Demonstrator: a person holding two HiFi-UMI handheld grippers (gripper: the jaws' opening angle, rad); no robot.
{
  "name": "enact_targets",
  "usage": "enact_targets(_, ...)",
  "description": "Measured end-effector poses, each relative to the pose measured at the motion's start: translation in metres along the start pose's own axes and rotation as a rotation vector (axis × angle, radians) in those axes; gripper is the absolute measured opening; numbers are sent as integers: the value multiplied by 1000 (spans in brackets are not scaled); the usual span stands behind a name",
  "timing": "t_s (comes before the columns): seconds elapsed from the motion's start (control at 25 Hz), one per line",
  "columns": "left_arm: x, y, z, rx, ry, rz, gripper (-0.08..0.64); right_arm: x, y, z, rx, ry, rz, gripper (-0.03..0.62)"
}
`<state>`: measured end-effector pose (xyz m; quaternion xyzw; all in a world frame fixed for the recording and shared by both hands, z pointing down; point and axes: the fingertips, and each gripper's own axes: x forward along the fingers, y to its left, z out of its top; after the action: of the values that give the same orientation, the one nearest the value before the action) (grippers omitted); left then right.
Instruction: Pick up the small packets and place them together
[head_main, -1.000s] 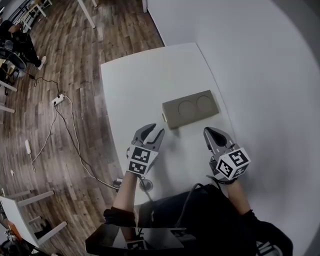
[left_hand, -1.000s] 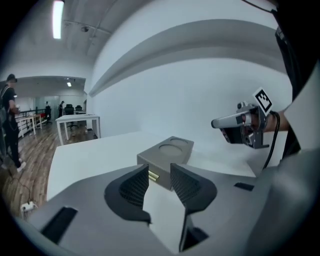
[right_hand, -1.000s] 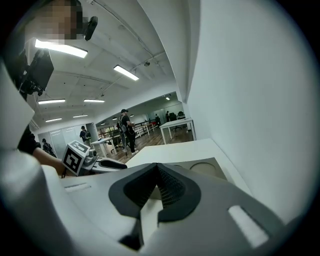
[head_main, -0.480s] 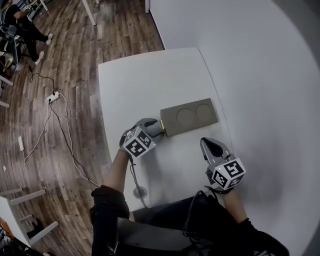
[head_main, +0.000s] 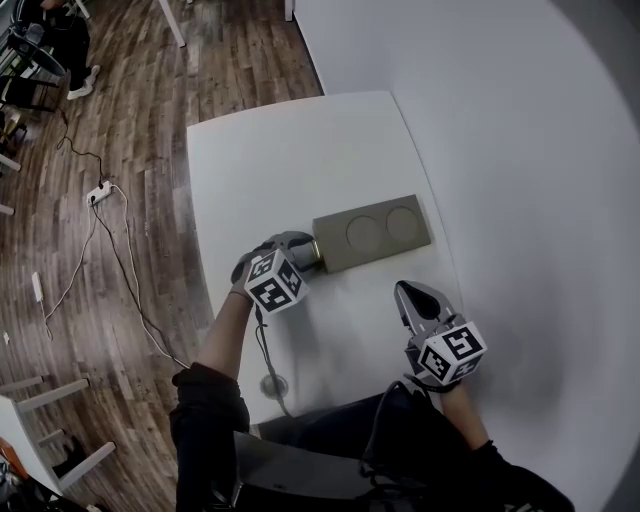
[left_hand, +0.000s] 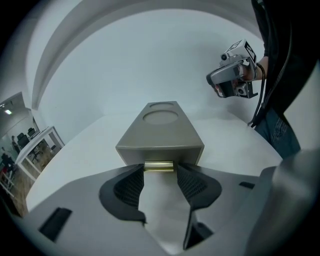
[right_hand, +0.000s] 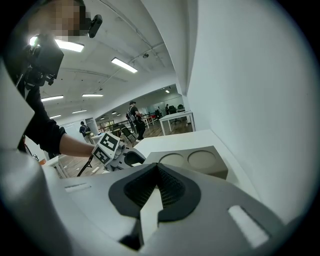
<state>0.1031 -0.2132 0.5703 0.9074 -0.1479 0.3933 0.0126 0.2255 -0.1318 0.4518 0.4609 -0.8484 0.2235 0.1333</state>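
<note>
A taupe box (head_main: 372, 232) with two round recesses on top lies on the white table (head_main: 290, 150). A small brass pull (left_hand: 159, 166) sticks out of its near short end. My left gripper (head_main: 305, 250) is open at that end. In the left gripper view its jaws (left_hand: 160, 172) stand either side of the brass pull without pressing it. My right gripper (head_main: 405, 292) is shut and empty, hovering over the table near the box's long side (right_hand: 190, 162). No small packets show in any view.
The table's left edge (head_main: 200, 240) drops to a wooden floor with a power strip and cables (head_main: 100, 195). A white wall (head_main: 520, 150) runs along the table's right side. Desks, chairs and people (right_hand: 135, 117) stand far off.
My left gripper has moved forward to the box's short end, and its jaws have spread around the brass pull. The right gripper has drawn back slightly toward me, still shut.
</note>
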Motion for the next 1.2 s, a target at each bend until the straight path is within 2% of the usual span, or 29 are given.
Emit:
enact_targets(0.16, -2, -1, 0, 22, -12, -2, 201, 2, 4, -2, 1, 8, 4, -6)
enact_targets(0.24, -2, 2, -1, 27, -15, 5, 173, 4, 5, -2, -2, 10, 5, -6)
enact_targets(0.68, -4, 2, -3, 37, -4, 7, 169, 4, 6, -2, -14, 13, 1, -6)
enact_targets(1.2, -27, 2, -30, 26, 30, 16, 169, 9, 16, -6, -28, 25, 21, -6)
